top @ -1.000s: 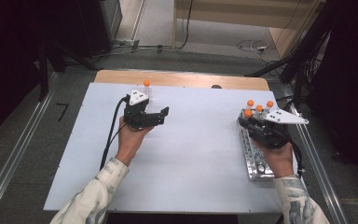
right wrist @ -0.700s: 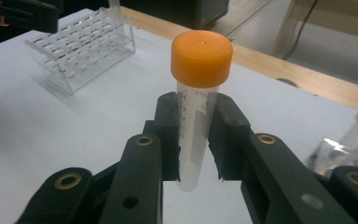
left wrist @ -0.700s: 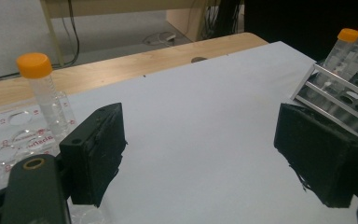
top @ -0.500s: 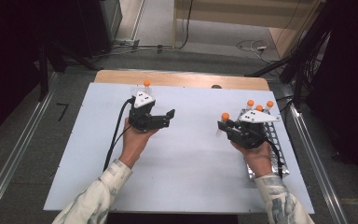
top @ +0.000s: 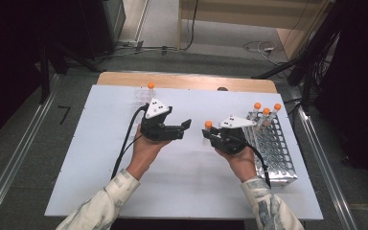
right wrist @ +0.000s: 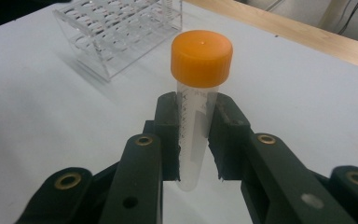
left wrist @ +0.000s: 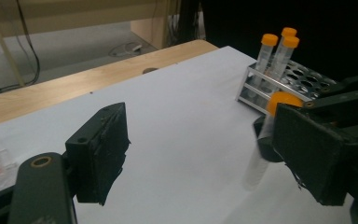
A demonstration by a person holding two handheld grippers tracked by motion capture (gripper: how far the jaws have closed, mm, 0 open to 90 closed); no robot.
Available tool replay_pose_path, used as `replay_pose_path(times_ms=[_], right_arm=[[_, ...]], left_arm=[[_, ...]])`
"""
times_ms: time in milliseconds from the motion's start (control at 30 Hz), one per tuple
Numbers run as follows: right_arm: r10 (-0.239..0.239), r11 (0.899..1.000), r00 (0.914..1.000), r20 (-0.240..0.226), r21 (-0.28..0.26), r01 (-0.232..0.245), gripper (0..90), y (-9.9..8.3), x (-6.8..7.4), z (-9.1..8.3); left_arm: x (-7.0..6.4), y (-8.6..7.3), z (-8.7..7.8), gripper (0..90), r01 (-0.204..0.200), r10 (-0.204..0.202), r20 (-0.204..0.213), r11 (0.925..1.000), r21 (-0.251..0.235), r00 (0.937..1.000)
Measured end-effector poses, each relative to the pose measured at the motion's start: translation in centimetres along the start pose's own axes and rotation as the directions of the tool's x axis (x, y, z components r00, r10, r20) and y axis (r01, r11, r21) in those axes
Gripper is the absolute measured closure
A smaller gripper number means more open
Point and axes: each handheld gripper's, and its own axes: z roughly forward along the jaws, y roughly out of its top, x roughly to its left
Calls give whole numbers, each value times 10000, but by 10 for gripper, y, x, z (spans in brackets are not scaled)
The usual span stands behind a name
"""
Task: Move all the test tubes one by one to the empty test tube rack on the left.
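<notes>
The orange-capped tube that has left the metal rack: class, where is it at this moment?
The orange-capped tube stands upright, clamped in the right gripper above the white table, between the left gripper and the metal rack.

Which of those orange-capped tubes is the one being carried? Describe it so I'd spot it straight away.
Start at the metal rack on the white table's right side, where three orange-capped tubes stand upright. Just left of it, the right hand-held gripper clamps one more tube between its black jaws. It is the only tube outside a rack, held above the table.
</notes>
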Motion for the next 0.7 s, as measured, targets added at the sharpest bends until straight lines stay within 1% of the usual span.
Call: replay_pose_path(times_ms=[100, 200, 267, 400, 500, 600, 700], right_arm=[[-59, 10000, 9999, -143, -19, 59, 720, 1, 4, 6], [-108, 9999, 9994, -314, -9, 108, 720, 1, 9, 12], [-216, 9998, 9990, -399, -15, 216, 720, 1, 11, 14], [-239, 9997, 9982, -552, 37, 242, 720, 1, 16, 18], [-272, 9996, 9974, -671, 0, 273, 720, 3, 19, 19], [-338, 9994, 9966, -747, 35, 342, 720, 4, 22, 21], [-325, 9995, 9960, -832, -1, 326, 720, 4, 23, 23]], left_arm=[[-7, -2, 6, 198, -85, 83, 258, 9999, 95, 9996], [-11, -3, 11, 198, -143, 136, 368, 9997, 207, 9992], [-14, -5, 14, 211, -256, 244, 432, 9992, 292, 9988], [-17, -8, 21, 225, -449, 417, 579, 9974, 560, 9974], [-17, -11, 24, 300, -387, 338, 881, 9978, 545, 9955], [-18, -12, 25, 391, -472, 403, 1093, 9970, 613, 9932], [-18, -12, 25, 450, -510, 428, 1196, 9965, 655, 9919]])
